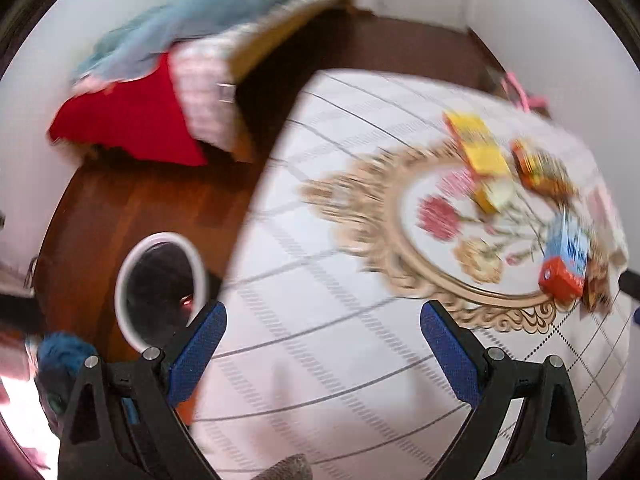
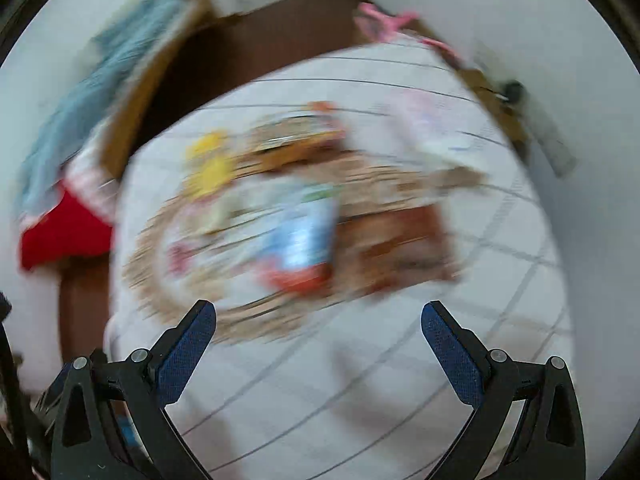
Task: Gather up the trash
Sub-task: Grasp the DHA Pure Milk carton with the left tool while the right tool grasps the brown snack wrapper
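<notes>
Hovering above the desk, the left tongs are spread wide with nothing between their blue pads. The right tongs are likewise spread and hold nothing, and both views are smeared by motion blur.

The desk wears a white cloth with grey grid lines and a gold-bordered oval with flowers in its middle. The trash lies on that oval, toward the far right in the left view: a yellow packet, an orange-brown wrapper just beside it, and a blue-and-red carton nearer the tongs, with a brown wrapper touching its right side. In the right view the blue-and-red carton sits straight ahead of the tongs, the yellow packet behind and to its left, and a brown blurred patch to its right, too smeared to make out.

Down on the dark wooden floor, left of the desk, stands a white-rimmed bin with a dark inside, close to the left finger. Farther back is a bed with a red cloth and a blue blanket heaped over it. Something pink lies beyond the desk's far edge by the wall. Nothing lies between either tongs and the trash.
</notes>
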`<state>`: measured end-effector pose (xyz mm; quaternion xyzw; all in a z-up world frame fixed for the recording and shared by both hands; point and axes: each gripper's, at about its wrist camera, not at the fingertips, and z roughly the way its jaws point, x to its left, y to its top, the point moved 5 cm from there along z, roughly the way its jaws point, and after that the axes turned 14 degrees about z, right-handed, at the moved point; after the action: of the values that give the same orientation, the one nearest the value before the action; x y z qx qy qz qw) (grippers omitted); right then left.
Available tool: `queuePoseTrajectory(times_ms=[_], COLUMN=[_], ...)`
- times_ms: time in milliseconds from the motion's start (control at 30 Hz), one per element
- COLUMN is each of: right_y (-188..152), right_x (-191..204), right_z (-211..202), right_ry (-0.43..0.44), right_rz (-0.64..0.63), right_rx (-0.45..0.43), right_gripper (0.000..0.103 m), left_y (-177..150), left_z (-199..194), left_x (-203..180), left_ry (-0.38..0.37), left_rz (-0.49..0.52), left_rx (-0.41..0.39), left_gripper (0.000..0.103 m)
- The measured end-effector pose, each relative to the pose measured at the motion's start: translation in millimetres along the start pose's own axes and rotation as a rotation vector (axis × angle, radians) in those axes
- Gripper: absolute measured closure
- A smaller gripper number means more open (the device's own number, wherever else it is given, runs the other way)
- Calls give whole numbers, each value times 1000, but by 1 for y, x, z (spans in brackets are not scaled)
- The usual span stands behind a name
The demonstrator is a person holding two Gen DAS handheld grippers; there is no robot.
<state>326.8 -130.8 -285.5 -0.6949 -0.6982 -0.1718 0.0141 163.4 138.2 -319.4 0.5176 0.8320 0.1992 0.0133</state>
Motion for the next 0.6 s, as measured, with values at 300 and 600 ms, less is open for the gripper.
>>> queuePoseTrajectory(times_ms=[300, 600], right_y=[36, 36], right_x=[-28, -33], right_z=[65, 63], right_ry=[-90, -92], right_rz=[-54, -115], right_rx=[50, 39], right_gripper=[10, 49], left_y=[26, 55], left_z=[53, 27], left_x=[-71, -113], left_ry=[-38, -181], left_rz=[138, 171], left_rx=[108, 43], left_gripper=[4, 5])
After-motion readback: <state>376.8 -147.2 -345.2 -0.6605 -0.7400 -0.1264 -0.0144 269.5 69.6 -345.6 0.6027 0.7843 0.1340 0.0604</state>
